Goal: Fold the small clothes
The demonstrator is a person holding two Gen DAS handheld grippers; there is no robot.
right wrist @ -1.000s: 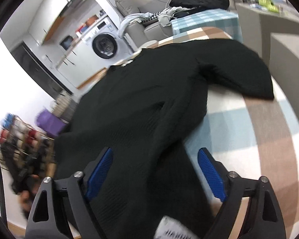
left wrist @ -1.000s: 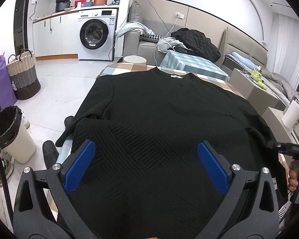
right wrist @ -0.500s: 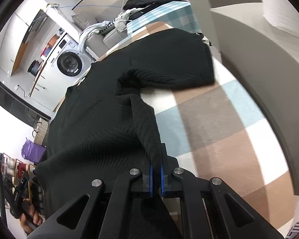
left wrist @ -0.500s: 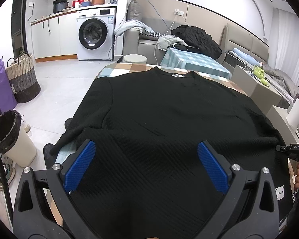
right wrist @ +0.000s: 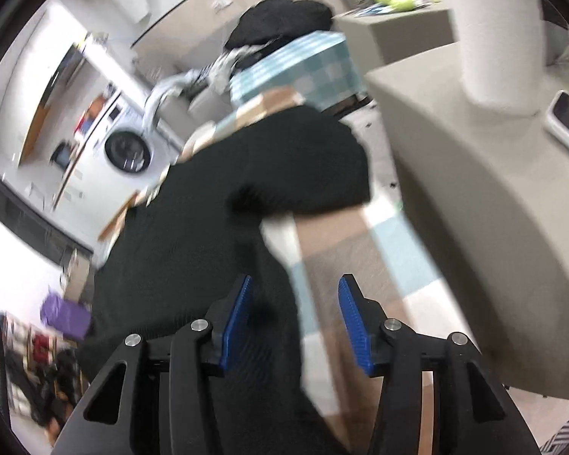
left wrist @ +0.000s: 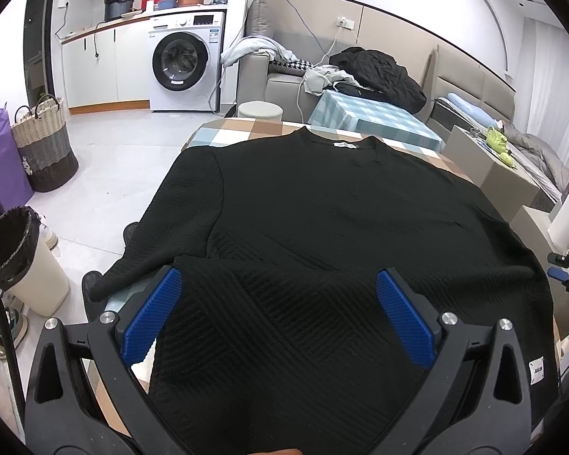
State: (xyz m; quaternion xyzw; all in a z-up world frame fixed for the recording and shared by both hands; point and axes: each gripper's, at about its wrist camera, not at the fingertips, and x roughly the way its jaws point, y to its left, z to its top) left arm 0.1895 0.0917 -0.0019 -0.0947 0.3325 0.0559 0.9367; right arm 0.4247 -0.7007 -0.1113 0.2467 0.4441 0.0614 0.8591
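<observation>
A black sweater (left wrist: 322, 235) lies spread flat, neck away from the camera, on a table (left wrist: 246, 129) covered with a checked cloth of brown, pale blue and white squares. The knit shows a chevron-like ribbed pattern. One sleeve hangs off the table's left edge, and the other sleeve (right wrist: 307, 159) lies folded across the cloth on the right side.

The left tongs (left wrist: 280, 318) stand wide, hovering over the sweater's hem with nothing between the blue pads. The right tongs (right wrist: 294, 322) are partly spread and hold nothing; they sit over the sweater's right edge, one pad above the knit and the other above bare checked cloth. The right wrist view is blurred.

Around the table is a white-tiled floor. A front-loading washing machine (left wrist: 186, 60) stands against the far wall under a counter carrying pots. A grey sofa (left wrist: 284, 79) behind the table holds a heap of clothes, including a black jacket (left wrist: 379, 72). At left are a woven basket (left wrist: 43, 144), a purple bag (left wrist: 0, 159) and a white bin (left wrist: 22, 261) lined with a black bag.

A white neck label (left wrist: 345, 145) is too small to read. A white tag (left wrist: 537, 369) at the hem carries dark letters that cannot be made out with certainty.
</observation>
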